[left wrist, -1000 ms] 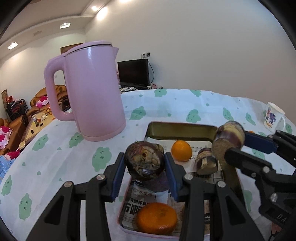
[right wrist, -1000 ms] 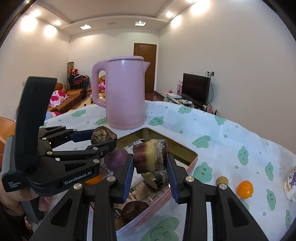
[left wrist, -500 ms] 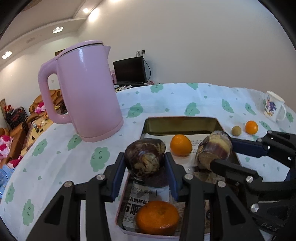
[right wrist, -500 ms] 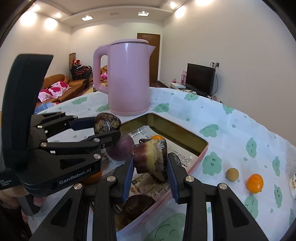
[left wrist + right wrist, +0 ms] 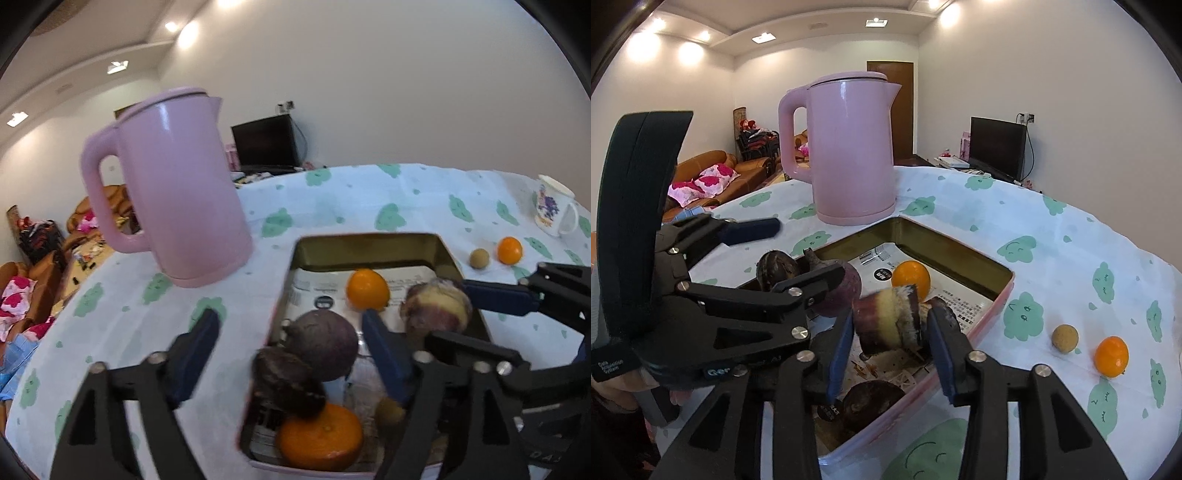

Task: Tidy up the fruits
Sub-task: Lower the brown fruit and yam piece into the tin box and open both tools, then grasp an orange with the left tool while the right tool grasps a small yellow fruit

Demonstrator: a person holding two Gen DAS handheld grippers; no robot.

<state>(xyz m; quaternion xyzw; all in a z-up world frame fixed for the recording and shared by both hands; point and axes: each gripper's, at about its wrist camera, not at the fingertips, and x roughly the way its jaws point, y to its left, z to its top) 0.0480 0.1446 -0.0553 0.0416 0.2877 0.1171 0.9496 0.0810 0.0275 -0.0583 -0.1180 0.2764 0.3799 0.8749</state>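
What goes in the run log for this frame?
left gripper: open, empty | right gripper: shut on taro piece | over tray

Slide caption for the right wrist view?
Right gripper holds a striped stalk chunk above the pink tray.

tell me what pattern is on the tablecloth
White tablecloth printed with green smiling cloud shapes, clearest in the right wrist view.

A pink kettle [image 5: 849, 147] stood on the cloud-patterned tablecloth [image 5: 1071, 236]. A printed mug [image 5: 552, 210] stood near the table edge. Behind were a black television [image 5: 997, 147], an orange sofa [image 5: 705, 173] with pink cushions [image 5: 709, 181], and a brown door [image 5: 897, 107].
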